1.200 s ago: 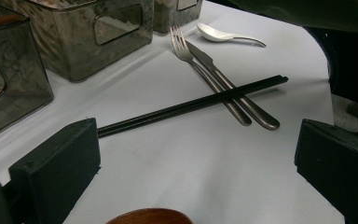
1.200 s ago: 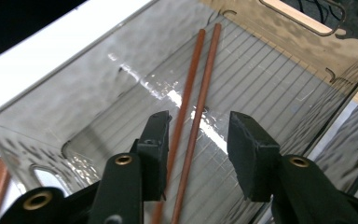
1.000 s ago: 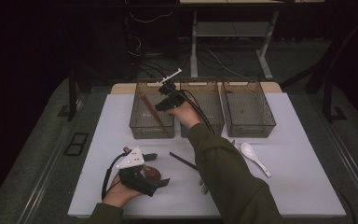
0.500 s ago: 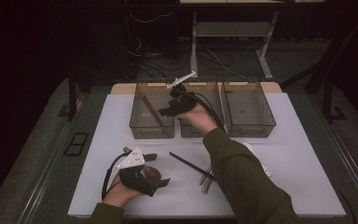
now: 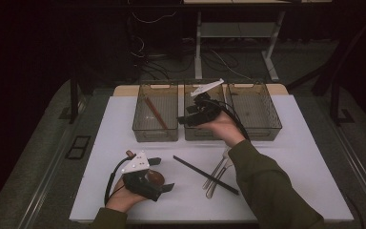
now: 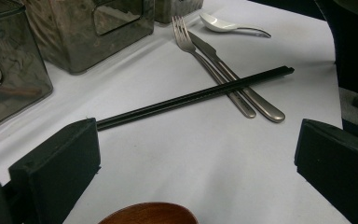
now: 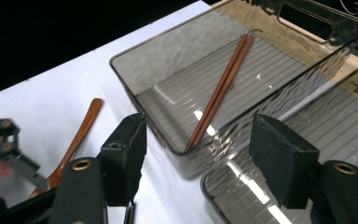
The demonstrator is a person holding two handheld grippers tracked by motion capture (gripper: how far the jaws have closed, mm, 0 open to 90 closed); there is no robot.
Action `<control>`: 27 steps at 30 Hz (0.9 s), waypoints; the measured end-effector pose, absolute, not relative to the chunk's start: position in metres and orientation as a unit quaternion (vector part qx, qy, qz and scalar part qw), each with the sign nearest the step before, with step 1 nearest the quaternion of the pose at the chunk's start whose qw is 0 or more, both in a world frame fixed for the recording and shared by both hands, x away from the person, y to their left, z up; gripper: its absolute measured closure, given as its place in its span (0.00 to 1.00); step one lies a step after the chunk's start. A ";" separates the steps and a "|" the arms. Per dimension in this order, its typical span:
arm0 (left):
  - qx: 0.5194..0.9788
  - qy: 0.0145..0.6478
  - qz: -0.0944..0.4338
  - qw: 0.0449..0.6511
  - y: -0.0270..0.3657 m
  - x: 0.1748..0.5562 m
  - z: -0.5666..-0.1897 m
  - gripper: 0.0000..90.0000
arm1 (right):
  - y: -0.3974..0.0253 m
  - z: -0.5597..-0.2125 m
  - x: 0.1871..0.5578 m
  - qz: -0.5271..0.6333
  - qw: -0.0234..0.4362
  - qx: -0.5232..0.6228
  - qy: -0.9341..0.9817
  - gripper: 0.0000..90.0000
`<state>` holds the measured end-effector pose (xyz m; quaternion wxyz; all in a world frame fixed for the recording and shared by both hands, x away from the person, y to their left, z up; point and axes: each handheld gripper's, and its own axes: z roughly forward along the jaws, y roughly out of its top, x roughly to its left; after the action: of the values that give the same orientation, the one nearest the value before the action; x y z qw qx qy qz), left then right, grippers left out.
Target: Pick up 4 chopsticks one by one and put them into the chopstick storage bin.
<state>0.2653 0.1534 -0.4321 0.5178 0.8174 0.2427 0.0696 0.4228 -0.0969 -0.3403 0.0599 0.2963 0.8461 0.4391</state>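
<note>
Wooden chopsticks (image 7: 219, 91) are lying sorted in the left bin (image 5: 155, 136); both grippers, right (image 7: 200, 140) and left (image 6: 191, 158), are gaping empty.

Three bins stand in a row at the far edge of the table (image 5: 305, 157): left bin (image 5: 155, 133), middle bin (image 5: 205, 134), right bin (image 5: 255, 117). A pair of wooden chopsticks (image 5: 155, 113) lies in the left bin. The right gripper (image 5: 190, 117) hangs above the middle bin. Before the bins, black chopsticks (image 5: 205, 174) lie across a fork (image 5: 213, 170) and knife (image 6: 235, 74). The left gripper (image 5: 159, 174) rests at the near left, over a wooden spoon (image 5: 155, 178).
</note>
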 end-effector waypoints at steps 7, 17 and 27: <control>0.819 0.243 0.071 0.515 0.154 0.266 -0.432 0.00 | -0.116 -0.343 0.410 0.444 0.048 0.288 0.847 0.37; 0.819 0.247 0.072 0.514 0.154 0.266 -0.433 0.00 | -0.139 -0.347 0.387 0.454 0.048 0.278 0.845 0.37; 0.818 0.251 0.074 0.513 0.155 0.266 -0.434 0.00 | -0.161 -0.355 0.363 0.460 0.057 0.269 0.844 0.35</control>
<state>0.2661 0.1548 -0.4337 0.5125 0.8178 0.2511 0.0738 0.3629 -0.1613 -0.3549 0.0574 0.2690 0.8441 0.4603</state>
